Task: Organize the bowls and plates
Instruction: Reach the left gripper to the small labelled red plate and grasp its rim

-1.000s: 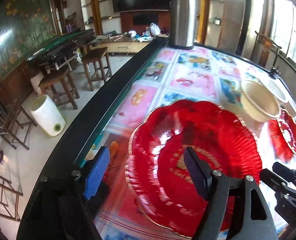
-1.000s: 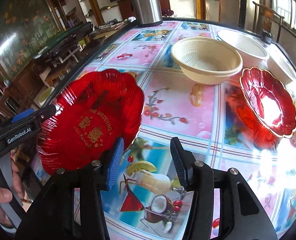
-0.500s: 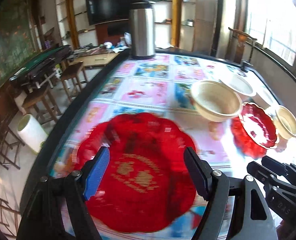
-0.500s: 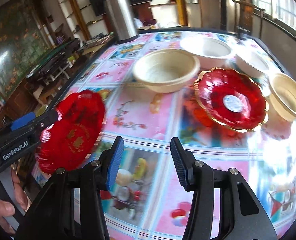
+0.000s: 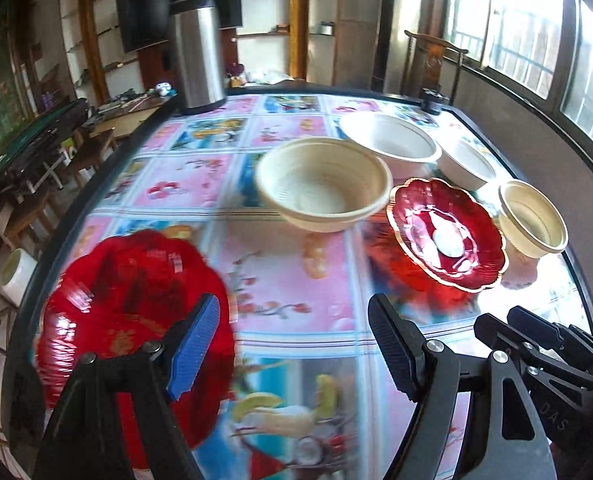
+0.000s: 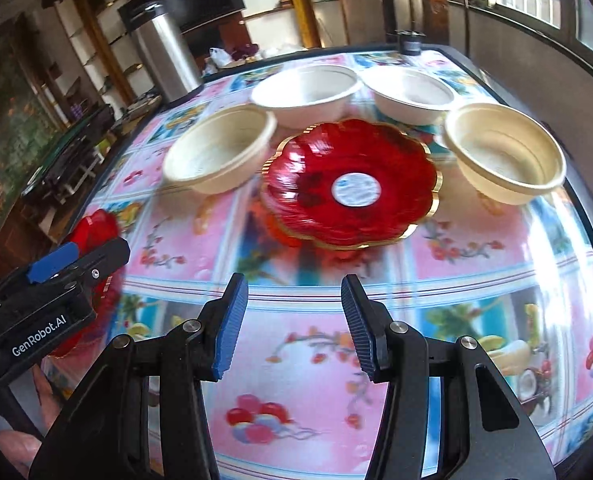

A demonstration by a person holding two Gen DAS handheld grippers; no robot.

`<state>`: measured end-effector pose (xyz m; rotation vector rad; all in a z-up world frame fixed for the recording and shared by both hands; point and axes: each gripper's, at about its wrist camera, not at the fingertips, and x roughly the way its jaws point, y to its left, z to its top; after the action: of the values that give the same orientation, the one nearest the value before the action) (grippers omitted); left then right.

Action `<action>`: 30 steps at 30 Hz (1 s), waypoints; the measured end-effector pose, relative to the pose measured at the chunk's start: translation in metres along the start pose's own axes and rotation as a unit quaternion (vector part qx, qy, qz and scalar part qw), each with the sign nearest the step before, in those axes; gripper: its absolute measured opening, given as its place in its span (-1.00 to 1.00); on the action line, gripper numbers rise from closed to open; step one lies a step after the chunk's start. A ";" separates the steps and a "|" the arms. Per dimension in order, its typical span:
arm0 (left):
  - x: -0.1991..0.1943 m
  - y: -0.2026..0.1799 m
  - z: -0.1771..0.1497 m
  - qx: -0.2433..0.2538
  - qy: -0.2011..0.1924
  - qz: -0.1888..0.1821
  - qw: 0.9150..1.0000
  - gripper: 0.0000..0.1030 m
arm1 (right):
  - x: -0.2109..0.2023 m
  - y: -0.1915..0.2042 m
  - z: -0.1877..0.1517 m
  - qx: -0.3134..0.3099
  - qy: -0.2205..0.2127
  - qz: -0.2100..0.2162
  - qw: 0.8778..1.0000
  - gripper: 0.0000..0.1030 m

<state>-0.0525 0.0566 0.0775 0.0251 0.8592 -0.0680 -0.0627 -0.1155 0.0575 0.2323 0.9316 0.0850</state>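
Nearest you, both sets of jaws stand apart with nothing between them: your left gripper (image 5: 294, 354) hangs over the near left of the picture-printed tablecloth (image 5: 288, 280), beside the large red scalloped plastic plate (image 5: 128, 312) lying alone by the table edge, and your right gripper (image 6: 292, 328) is aimed at the gold-rimmed red scalloped plate (image 6: 352, 184) mid-table. Beyond it, the four cream plastic bowls (image 6: 220, 148) sit separately and empty, so I judge the sorting barely begun: plates unstacked, bowls un-nested.
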 end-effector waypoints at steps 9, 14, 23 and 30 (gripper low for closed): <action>0.026 -0.034 0.006 0.009 0.018 -0.014 1.000 0.49 | 0.003 -0.040 0.006 0.029 0.000 -0.016 0.999 -0.06; 0.041 -0.048 0.008 0.017 0.028 -0.012 0.999 0.49 | 0.008 -0.060 0.009 0.044 0.005 -0.025 0.999 -0.06; 0.066 -0.061 0.013 0.006 0.053 -0.021 0.998 0.49 | 0.021 -0.084 0.019 0.061 0.012 -0.031 0.998 -0.06; 0.083 -0.067 0.021 -0.009 0.065 -0.029 0.997 0.49 | 0.039 -0.102 0.036 0.086 0.027 -0.006 0.996 -0.06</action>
<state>0.0123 -0.0156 0.0286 -0.0128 0.9909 -0.1140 -0.0130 -0.2135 0.0236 0.3854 0.9960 0.0002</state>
